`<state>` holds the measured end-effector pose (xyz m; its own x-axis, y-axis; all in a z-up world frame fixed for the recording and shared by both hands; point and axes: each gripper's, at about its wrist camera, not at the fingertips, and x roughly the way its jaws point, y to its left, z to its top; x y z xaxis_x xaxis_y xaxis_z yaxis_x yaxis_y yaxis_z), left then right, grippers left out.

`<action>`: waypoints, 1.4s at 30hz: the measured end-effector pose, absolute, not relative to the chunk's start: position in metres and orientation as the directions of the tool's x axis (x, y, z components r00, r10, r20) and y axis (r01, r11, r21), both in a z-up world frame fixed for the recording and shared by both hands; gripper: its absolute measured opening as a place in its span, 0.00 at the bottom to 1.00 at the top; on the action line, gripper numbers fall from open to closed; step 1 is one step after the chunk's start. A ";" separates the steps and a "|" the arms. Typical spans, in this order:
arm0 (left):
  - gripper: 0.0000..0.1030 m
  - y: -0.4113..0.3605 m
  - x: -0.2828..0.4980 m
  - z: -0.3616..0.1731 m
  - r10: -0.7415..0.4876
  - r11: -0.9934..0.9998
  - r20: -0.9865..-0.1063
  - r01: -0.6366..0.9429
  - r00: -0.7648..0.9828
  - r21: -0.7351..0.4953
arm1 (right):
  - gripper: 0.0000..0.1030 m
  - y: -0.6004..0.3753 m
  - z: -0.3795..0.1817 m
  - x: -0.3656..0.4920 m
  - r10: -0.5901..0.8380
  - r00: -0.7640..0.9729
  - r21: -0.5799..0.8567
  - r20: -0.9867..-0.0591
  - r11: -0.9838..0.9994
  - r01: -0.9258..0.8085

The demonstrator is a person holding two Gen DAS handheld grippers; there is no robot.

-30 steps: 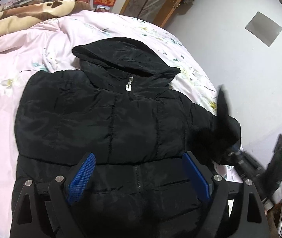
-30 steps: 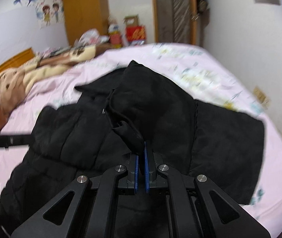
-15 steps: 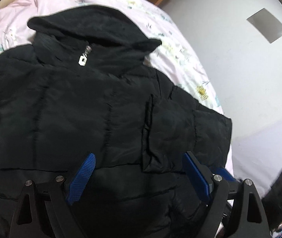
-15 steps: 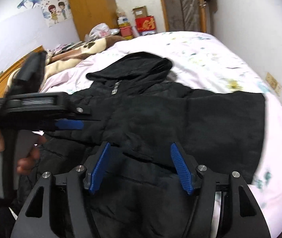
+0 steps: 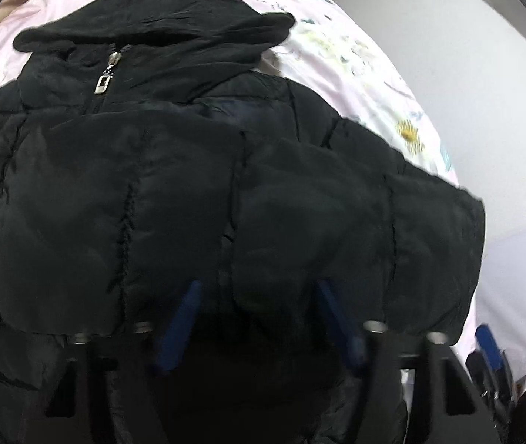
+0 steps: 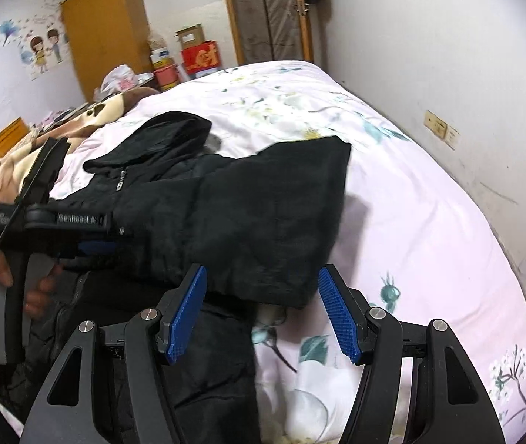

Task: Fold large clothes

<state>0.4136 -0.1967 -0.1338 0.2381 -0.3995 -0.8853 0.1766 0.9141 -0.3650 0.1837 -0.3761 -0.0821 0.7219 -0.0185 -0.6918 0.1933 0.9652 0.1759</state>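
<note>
A black hooded puffer jacket (image 5: pixel 144 192) lies front up on the pink floral bed, zipper pull (image 5: pixel 101 85) near the collar. Its right sleeve (image 5: pixel 355 229) is folded across the chest. My left gripper (image 5: pixel 259 318) is open, low over the jacket, its blue pads on either side of the sleeve's cuff end. My right gripper (image 6: pixel 263 310) is open and empty, just in front of the sleeve's lower edge (image 6: pixel 263 229). The left gripper (image 6: pixel 89 248) also shows in the right wrist view, over the jacket's chest.
The bed (image 6: pixel 429 240) runs along a white wall (image 6: pixel 466 74) on the right. A brown blanket (image 6: pixel 0 170) lies at the far left. A wooden wardrobe (image 6: pixel 111 33), boxes (image 6: pixel 200 55) and a door stand beyond the bed.
My right gripper let go of the sleeve, which now lies across the jacket's chest, and pulled back open. My left gripper dropped closer to the jacket, onto the sleeve.
</note>
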 end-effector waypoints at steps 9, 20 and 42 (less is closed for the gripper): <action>0.05 -0.204 0.395 -0.099 -0.441 0.890 -0.846 0.271 0.300 -0.368 | 0.61 -0.379 -0.084 0.185 -0.031 0.718 0.182 -0.695 0.959 0.217; 0.04 -0.132 0.388 -0.015 -0.525 0.851 -0.714 0.266 0.464 -0.453 | 0.61 -0.364 -0.054 0.195 -0.037 0.749 0.186 -0.661 0.959 0.212; 0.05 0.016 0.396 -0.081 -0.289 0.940 -0.790 0.006 0.540 -0.340 | 0.61 -0.277 -0.074 0.297 -0.013 0.679 0.094 -0.734 0.988 0.121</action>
<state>0.3963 0.0164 -0.0810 0.5402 -0.2891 -0.7903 0.0060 0.9405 -0.3399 0.2974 -0.2766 -0.0738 0.6792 -0.0131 -0.7339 0.1208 0.9882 0.0942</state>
